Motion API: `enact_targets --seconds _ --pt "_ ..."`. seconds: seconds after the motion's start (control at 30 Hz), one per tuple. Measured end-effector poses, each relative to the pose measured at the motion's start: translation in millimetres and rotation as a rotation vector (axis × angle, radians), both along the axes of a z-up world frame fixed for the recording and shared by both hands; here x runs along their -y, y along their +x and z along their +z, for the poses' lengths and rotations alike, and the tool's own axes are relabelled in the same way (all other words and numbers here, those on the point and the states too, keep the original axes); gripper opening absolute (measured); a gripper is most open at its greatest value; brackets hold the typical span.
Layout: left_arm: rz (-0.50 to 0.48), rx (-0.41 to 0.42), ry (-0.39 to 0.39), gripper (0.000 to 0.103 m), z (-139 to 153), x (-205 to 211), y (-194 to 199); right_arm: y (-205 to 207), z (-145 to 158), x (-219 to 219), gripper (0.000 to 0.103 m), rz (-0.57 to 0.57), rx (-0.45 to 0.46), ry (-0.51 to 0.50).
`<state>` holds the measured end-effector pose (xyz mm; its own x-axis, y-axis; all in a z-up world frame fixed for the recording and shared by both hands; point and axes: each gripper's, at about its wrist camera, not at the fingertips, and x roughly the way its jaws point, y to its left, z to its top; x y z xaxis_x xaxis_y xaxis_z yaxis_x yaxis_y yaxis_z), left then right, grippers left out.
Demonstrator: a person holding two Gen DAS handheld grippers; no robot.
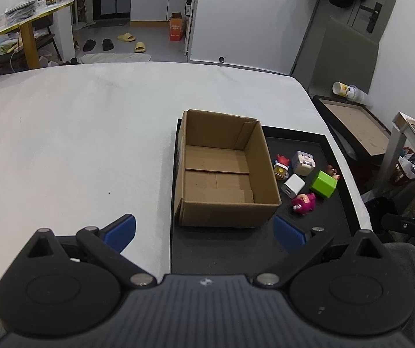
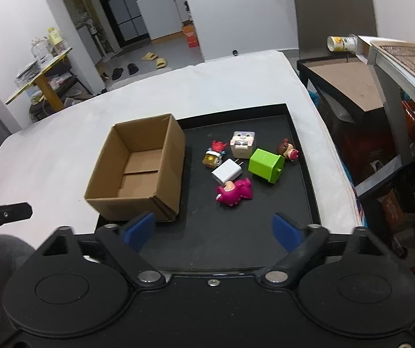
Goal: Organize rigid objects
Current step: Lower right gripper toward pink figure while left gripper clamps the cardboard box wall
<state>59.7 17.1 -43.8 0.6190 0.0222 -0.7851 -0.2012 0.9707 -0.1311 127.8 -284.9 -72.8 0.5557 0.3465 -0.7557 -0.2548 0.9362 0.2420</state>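
An empty open cardboard box [image 1: 222,171] [image 2: 137,171] stands on the left part of a black tray [image 1: 323,226] [image 2: 291,203]. Right of it on the tray lie a green cube [image 1: 323,183] [image 2: 266,164], a white charger [image 1: 293,186] [image 2: 226,171], a pink figure [image 1: 303,201] [image 2: 234,192], a beige block figure [image 1: 303,162] [image 2: 242,143], a red and yellow figure [image 1: 281,166] [image 2: 215,153] and a small brown figure [image 1: 333,171] [image 2: 287,149]. My left gripper [image 1: 204,233] is open and empty in front of the box. My right gripper [image 2: 212,231] is open and empty over the tray's near part.
The tray lies on a white-covered table [image 1: 76,145] [image 2: 62,133] near its right edge. Right of the table stand a black side table [image 1: 355,127] [image 2: 349,78] with a tipped cup [image 1: 346,90] [image 2: 341,43] and cluttered shelves [image 2: 410,92].
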Motion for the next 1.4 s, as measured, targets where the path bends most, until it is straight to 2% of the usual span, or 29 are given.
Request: enact_targets --seconds 0.1,0.33,0.57,0.8,1.0,1.4 --pt "0.007 -0.014 -0.001 0.099 -6.5 -3.7 8.0 11.0 -7.3 0.1 0.079 -0.007 -0.030 0.010" --pt "0.028 -0.038 -0.036 0.096 -19.5 -15.9 28.3 34.3 -23.9 -5.5 0.078 -0.021 -0.090 0.037" --pt "0.066 -0.068 -0.088 0.080 -36.6 -30.8 50.2 56.6 -36.8 -11.5 0.077 -0.044 -0.140 0.070" --pt "0.076 -0.100 -0.114 0.064 -56.4 -39.4 71.1 81.7 -55.0 -15.3 0.065 -0.108 -0.189 0.115" --pt "0.078 -0.120 -0.126 0.051 -72.5 -41.7 86.1 100.0 -70.0 -19.9 0.064 -0.145 -0.227 0.131" --pt "0.095 -0.148 -0.162 0.033 -98.4 -50.1 106.8 128.1 -109.1 -23.2 0.060 -0.245 -0.317 0.172"
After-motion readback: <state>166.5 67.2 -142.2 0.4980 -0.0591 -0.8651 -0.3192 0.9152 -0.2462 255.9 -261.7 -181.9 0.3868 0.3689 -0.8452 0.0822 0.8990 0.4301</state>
